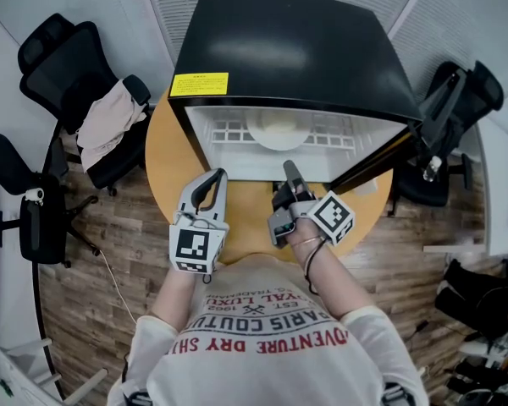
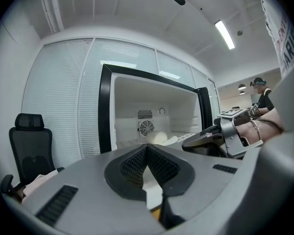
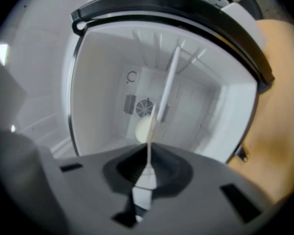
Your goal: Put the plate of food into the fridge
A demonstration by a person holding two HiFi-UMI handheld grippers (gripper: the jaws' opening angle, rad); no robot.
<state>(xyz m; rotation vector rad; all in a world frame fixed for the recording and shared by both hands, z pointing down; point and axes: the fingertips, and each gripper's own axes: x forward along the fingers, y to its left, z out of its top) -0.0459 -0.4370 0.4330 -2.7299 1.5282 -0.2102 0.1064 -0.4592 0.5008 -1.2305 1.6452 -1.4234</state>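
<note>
A white plate of pale food (image 1: 279,129) rests on the wire shelf inside the open black mini fridge (image 1: 288,49). It shows deep inside the white cavity in the left gripper view (image 2: 159,138) and, turned sideways, in the right gripper view (image 3: 143,129). My left gripper (image 1: 212,178) hovers just in front of the fridge opening, jaws together and empty (image 2: 148,146). Beside it, my right gripper (image 1: 289,172) is rolled on its side before the opening, shut on nothing (image 3: 149,151).
The fridge stands on a round wooden table (image 1: 165,167). Its open door (image 1: 368,166) juts out at the right of the opening. A black office chair with a cloth (image 1: 110,121) stands at the left, another chair (image 1: 449,108) at the right.
</note>
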